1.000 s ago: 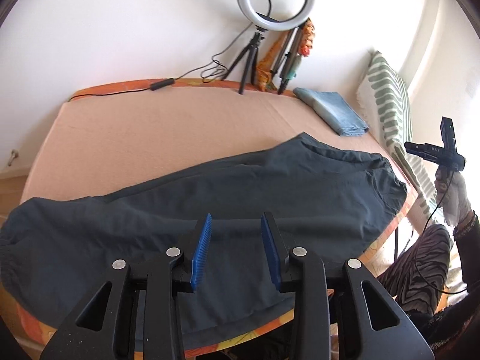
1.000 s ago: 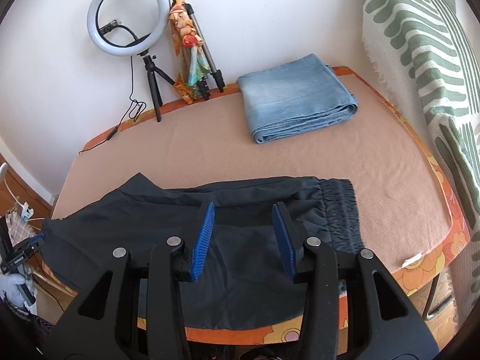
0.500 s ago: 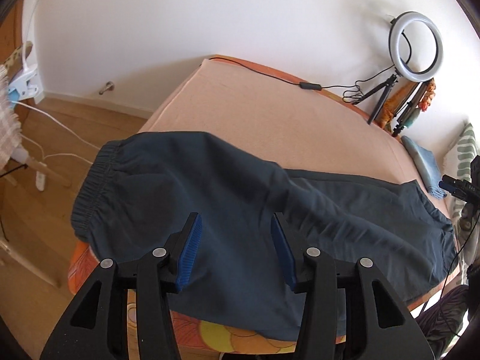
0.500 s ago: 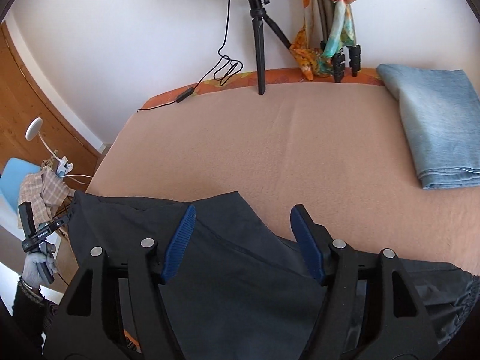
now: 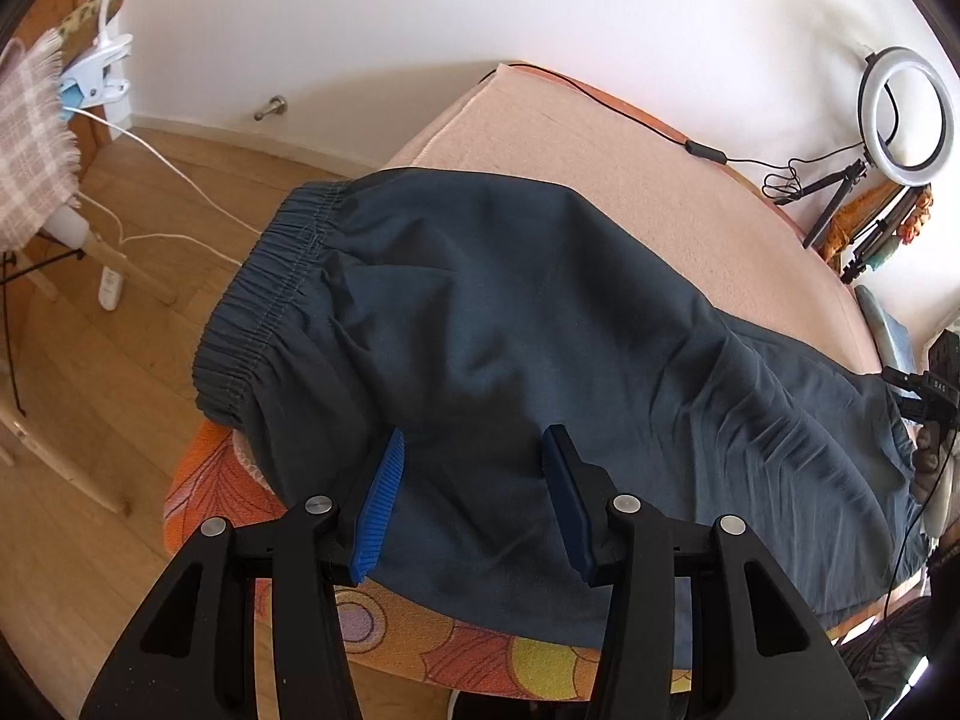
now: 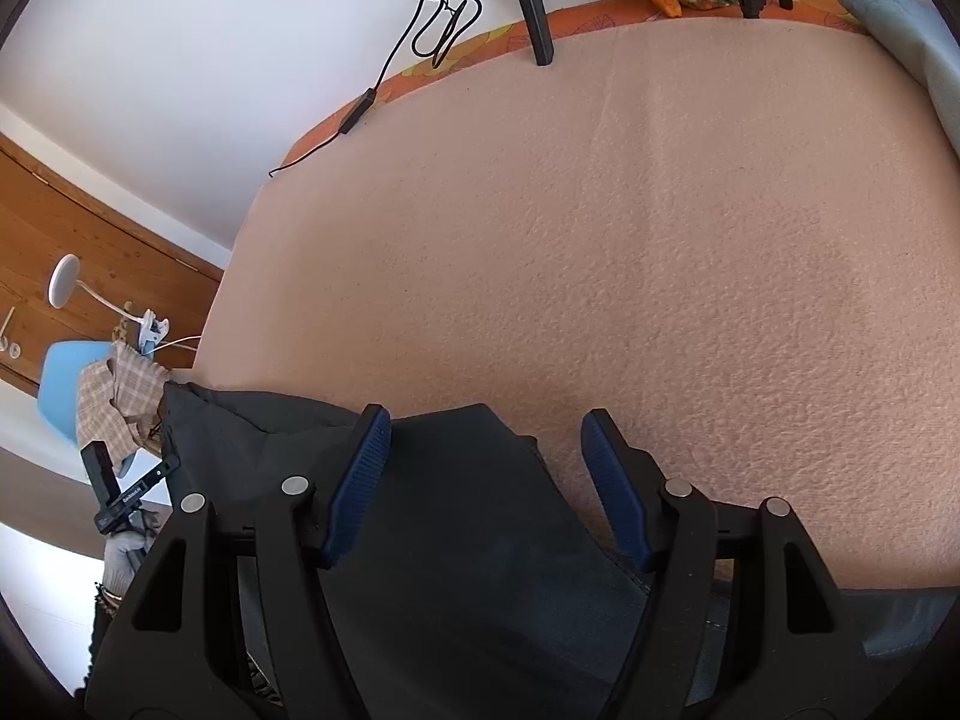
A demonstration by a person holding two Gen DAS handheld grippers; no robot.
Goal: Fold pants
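At the far left of your left-hand view a checked cloth (image 5: 30, 138) hangs beside a white clip lamp (image 5: 96, 75), with a white cable (image 5: 174, 186) trailing over the wooden floor (image 5: 78, 468). Next comes the gathered waistband (image 5: 264, 294) of the dark pants (image 5: 540, 330), which lie spread flat along the near edge of the counter (image 5: 630, 180), on its peach cover, with the waist end hanging slightly past the corner over the flowered orange edge (image 5: 204, 480). Your left tool (image 5: 474, 498) hovers over the fabric near that waist end; its jaws have just been opening and now stand moderately apart, with nothing pinched between the blue pads. Farther right the legs run toward your other hand (image 5: 936, 462) at the frame edge, and a ring light (image 5: 906, 114) on a tripod stands at the back against the white wall. In your right-hand view, your gloved left hand (image 6: 123, 558) shows at the lower left, in front of a blue chair (image 6: 63, 384). Your right tool (image 6: 486, 492) is poised above the far edge of the pants (image 6: 468, 540), its jaws also just having opened and now wide, the cloth below them and not gripped. To the right lies bare peach cover, and a folded light-blue garment (image 6: 906, 42) sits at the far right corner.
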